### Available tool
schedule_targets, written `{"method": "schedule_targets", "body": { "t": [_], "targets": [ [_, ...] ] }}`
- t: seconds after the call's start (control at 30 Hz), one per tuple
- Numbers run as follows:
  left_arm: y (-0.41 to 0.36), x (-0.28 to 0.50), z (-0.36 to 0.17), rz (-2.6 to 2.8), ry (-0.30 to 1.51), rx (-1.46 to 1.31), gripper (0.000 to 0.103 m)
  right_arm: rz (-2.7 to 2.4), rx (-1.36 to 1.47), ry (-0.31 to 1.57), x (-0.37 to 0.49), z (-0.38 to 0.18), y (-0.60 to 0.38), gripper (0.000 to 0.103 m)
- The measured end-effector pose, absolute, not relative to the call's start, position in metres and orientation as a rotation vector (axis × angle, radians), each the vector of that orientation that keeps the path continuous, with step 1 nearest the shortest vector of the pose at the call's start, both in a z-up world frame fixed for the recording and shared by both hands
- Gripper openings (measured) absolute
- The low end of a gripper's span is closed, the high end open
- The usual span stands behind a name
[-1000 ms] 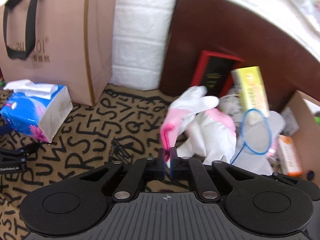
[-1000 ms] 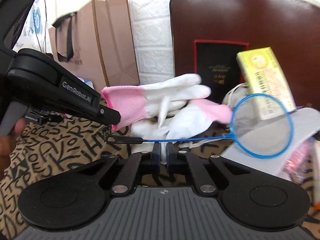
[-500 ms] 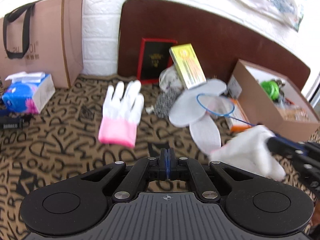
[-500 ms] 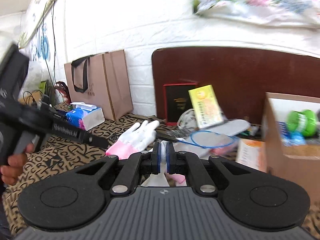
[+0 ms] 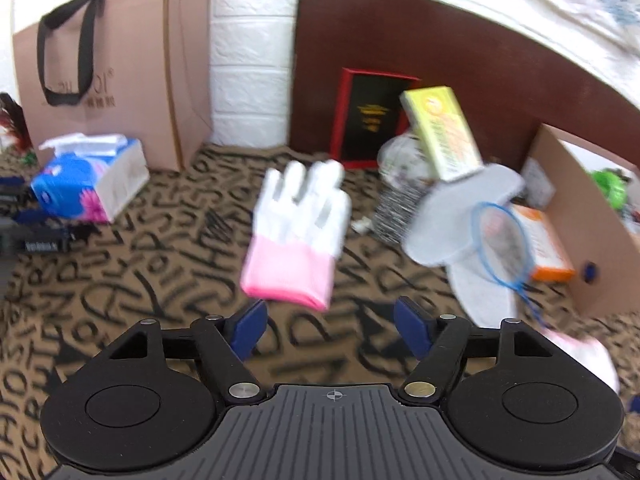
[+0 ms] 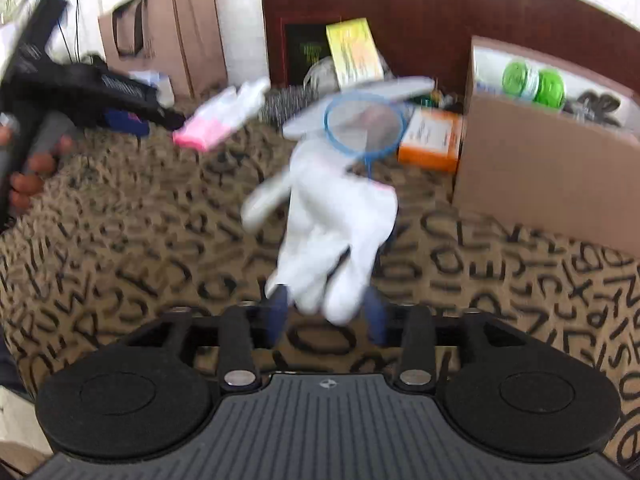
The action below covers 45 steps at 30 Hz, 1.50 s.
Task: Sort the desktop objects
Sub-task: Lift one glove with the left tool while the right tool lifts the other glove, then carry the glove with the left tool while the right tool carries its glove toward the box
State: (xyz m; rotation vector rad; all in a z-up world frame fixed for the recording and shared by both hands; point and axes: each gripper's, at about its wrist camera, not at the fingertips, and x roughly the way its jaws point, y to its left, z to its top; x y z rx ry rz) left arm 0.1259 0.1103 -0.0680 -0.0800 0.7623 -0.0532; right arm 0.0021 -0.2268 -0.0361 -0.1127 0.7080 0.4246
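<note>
Left gripper [image 5: 330,330] — jaws spread wide, having just been opening, nothing between the pads. The pink-cuffed glove [image 5: 298,236] lies flat on the lettered cloth [image 5: 120,288] just ahead of the fingertips, cuff toward the jaws, fingers pointing away; judged a deliberate lay-down, spread out clear of the clutter.

Right gripper [image 6: 326,316] — jaws also parted and just been opening. The second glove [image 6: 332,220] sits with its fingertips between the blue pads, but the pads no longer press it; looks released, though blur hides any light contact. Its cuff end lies beyond, toward the blue hoop net [image 6: 364,128].

The two gloves lie well apart; pairing them seems the aim. The cardboard box [image 6: 540,176] stands to the right of the right jaws.
</note>
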Motion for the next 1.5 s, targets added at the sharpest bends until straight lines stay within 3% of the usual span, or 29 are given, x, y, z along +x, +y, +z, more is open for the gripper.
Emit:
{"method": "schedule_targets", "body": {
  "t": [0.03,0.1,0.33,0.4,0.43,0.5,0.57,0.63,0.7,0.73,0.9,1.5],
  "targets": [
    [0.114,0.135,-0.07,-0.042,0.759,-0.082,0.084,0.421,-0.129,0.683,0.003,-0.032,-0.223,0.072],
    [0.12,0.158,-0.078,-0.008,0.773,-0.081,0.089,0.407,-0.177,0.646,0.009,-0.031,-0.215,0.073],
    [0.128,0.223,-0.117,0.057,0.908,-0.039,0.09,0.364,-0.228,0.651,0.037,-0.05,-0.203,0.076],
    [0.127,0.229,-0.126,0.081,0.918,-0.012,0.101,0.372,-0.234,0.658,0.04,-0.054,-0.201,0.076],
    [0.127,0.231,-0.127,0.091,0.912,-0.013,0.101,0.38,-0.24,0.66,0.042,-0.056,-0.199,0.074],
    [0.129,0.231,-0.127,0.097,0.914,-0.041,0.091,0.4,-0.258,0.665,0.043,-0.059,-0.195,0.071],
    [0.125,0.23,-0.124,0.096,0.913,-0.035,0.078,0.428,-0.28,0.679,0.046,-0.063,-0.191,0.059],
    [0.118,0.229,-0.12,0.079,0.916,-0.023,0.058,0.461,-0.282,0.704,0.05,-0.067,-0.19,0.038],
    [0.111,0.228,-0.115,0.066,0.931,-0.017,0.015,0.486,-0.266,0.726,0.053,-0.069,-0.189,0.021],
    [0.107,0.227,-0.114,0.054,0.943,-0.019,0.009,0.495,-0.258,0.73,0.054,-0.069,-0.189,0.015],
    [0.092,0.211,-0.112,0.061,0.945,-0.002,0.005,0.537,-0.247,0.673,0.039,-0.057,-0.192,0.011],
    [0.058,0.1,-0.111,-0.139,0.957,-0.084,0.004,0.543,-0.21,0.604,0.01,-0.034,-0.211,0.012]
  ]
}}
